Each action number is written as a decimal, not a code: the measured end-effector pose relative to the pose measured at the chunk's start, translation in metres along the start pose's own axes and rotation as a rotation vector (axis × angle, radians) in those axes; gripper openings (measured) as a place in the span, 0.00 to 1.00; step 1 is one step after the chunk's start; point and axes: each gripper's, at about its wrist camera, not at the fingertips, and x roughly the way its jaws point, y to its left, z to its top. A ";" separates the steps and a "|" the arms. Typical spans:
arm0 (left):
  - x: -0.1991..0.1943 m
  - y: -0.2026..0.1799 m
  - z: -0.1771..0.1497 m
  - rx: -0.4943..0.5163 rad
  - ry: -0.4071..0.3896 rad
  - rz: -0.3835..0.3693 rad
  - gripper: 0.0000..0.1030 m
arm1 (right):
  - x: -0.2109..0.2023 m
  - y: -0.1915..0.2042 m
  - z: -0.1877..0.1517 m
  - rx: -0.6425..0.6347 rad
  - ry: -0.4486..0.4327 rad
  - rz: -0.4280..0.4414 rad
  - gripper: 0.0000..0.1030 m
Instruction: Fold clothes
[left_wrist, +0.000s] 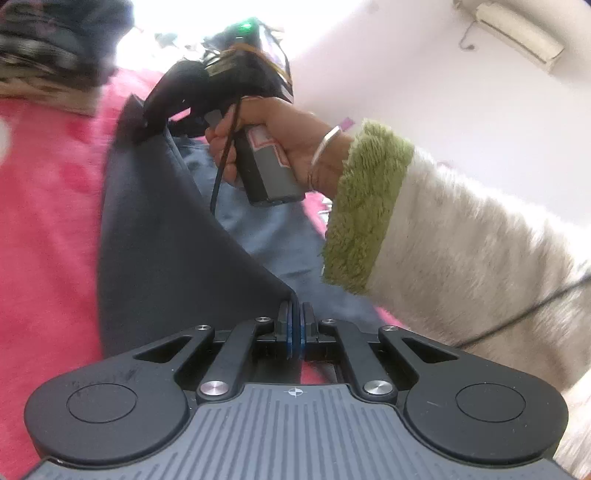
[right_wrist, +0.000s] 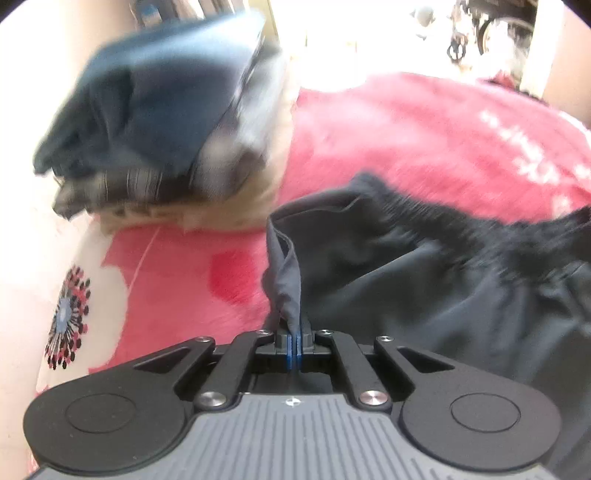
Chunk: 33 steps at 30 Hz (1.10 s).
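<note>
**Two grippers pinched on one dark garment, mid-fold**

Two corners are in my hold, so the step I judge myself to be in is carrying one edge of the garment (left_wrist: 166, 229) over to lay it on itself; to do it well I want both ends level, the cloth taut between them without stretching, and both corners lowered together so the edge lands straight; if one side leads, I expect a skewed fold.

My left gripper (left_wrist: 295, 321) has its jaws nearly together, blue pads pressed on a thin corner of the garment; the cloth rises from the tips as a flat, tight sheet. My right gripper (right_wrist: 294, 338) is likewise clamped, with a twisted tuck of the same dark cloth (right_wrist: 424, 280) bunched between its pads; the rest sags to the right in soft folds, blurred, so I cannot read its hem.

In the left view the right gripper (left_wrist: 147, 122) shows at the far end of the sheet, gripped by the hand (left_wrist: 280, 136) with a bangle at the wrist and a fleece sleeve (left_wrist: 461, 258); its tips sit at the garment's far corner.

Under the lifted sheet lies a light blue piece (left_wrist: 266, 236); I cannot tell what it is. All of it rests over a red blanket (right_wrist: 424, 125); a blurred pile of clothes (right_wrist: 155, 110) sits on the blanket beyond, apart from my garment.
</note>
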 end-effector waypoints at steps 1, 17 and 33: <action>0.006 -0.001 0.004 -0.010 0.005 -0.027 0.02 | -0.008 -0.010 0.001 -0.008 -0.017 -0.004 0.03; 0.171 -0.067 0.037 0.030 0.153 -0.261 0.02 | -0.077 -0.187 0.008 0.003 -0.121 -0.153 0.03; 0.264 -0.063 0.031 0.004 0.285 -0.228 0.02 | -0.091 -0.348 -0.058 0.349 -0.194 -0.081 0.51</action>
